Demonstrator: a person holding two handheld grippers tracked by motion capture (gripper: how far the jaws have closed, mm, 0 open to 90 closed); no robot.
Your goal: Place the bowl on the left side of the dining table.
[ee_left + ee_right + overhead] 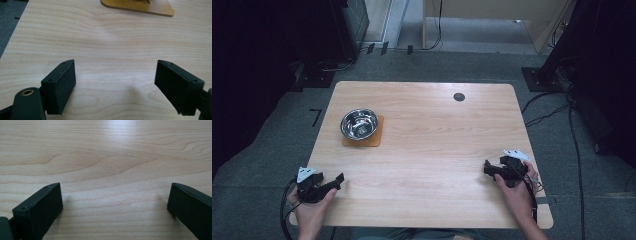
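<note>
At the bottom of the high view, my two hands came in from the lower edge, each holding a gripper low over the near part of the wooden table (432, 150). My left gripper (337, 181) sat at the lower left of the frame, and my right gripper (488, 167) at the lower right, the two well apart. In the left gripper view, my black jaws were spread wide with bare wood grain between them and nothing held; in the right gripper view, my jaws were likewise spread wide over bare wood. Farther up, in the upper left part of the high view, a steel bowl (359, 123) stood upright on an orange mat (377, 138), well apart from both grippers; I could not tell whether the bowl held anything. The mat's near edge showed at the top of the left gripper view. A small dark round hole (459, 97) sat near the table's far edge. I judged that the work had not yet started: both grippers waited. The next move would call for carrying my left gripper forward to the bowl's rim.
</note>
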